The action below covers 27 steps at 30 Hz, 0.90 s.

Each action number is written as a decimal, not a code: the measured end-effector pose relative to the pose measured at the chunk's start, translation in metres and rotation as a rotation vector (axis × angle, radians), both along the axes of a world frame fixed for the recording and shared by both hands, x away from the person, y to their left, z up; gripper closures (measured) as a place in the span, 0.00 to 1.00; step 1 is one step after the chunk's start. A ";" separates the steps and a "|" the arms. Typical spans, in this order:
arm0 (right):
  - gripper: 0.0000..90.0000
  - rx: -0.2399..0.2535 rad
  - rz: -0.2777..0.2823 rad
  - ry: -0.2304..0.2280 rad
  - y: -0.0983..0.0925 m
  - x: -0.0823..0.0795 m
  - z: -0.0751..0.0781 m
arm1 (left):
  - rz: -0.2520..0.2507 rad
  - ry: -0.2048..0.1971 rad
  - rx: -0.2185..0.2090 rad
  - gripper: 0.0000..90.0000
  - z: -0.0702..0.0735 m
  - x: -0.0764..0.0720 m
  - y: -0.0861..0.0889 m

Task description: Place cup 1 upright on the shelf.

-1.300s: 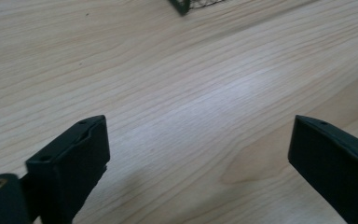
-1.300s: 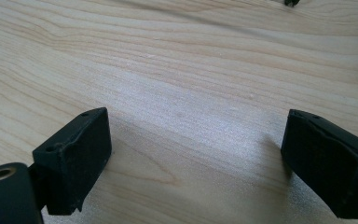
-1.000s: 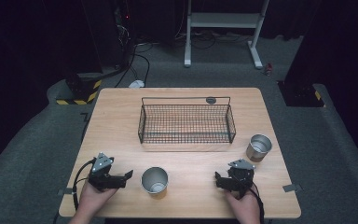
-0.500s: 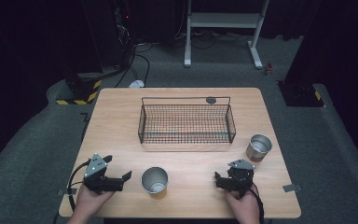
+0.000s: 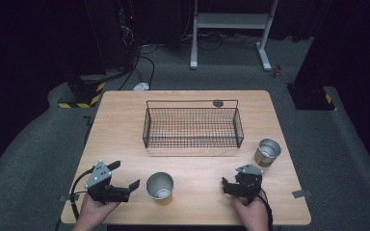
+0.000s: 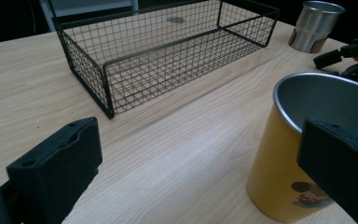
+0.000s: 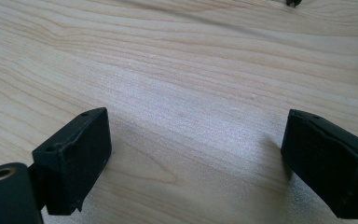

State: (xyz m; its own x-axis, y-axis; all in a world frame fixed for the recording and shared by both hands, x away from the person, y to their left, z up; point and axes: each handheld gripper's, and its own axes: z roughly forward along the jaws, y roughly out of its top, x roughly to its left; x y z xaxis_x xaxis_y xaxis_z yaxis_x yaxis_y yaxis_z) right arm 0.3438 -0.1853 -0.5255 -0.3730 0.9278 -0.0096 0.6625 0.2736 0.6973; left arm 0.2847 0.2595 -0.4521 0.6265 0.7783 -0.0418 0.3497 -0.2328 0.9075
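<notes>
1. Yellow-sided steel cup (image 5: 160, 186): upright near the table's (image 5: 125, 125) front edge, between the two grippers.
2. Left gripper (image 5: 124, 177): jaws just opened, now wide, with one jaw beside the cup's wall and apparently not touching it.
3. Right gripper (image 5: 225, 185): jaws wide apart over bare wood.
4. Wire basket (image 5: 192, 127): mid-table.
5. Second steel cup (image 5: 267, 152): right of the basket.
</notes>
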 end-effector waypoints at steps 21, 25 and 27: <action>0.09 -0.001 0.001 -0.001 0.000 0.000 0.000 | -0.143 -0.016 -0.051 0.00 0.008 -0.013 -0.040; 0.09 0.000 0.000 0.000 0.000 0.000 0.000 | -0.170 -0.017 -0.044 0.00 0.007 -0.014 -0.048; 0.09 -0.001 0.001 -0.001 0.000 0.000 0.000 | -0.178 -0.017 -0.048 0.00 0.006 -0.015 -0.052</action>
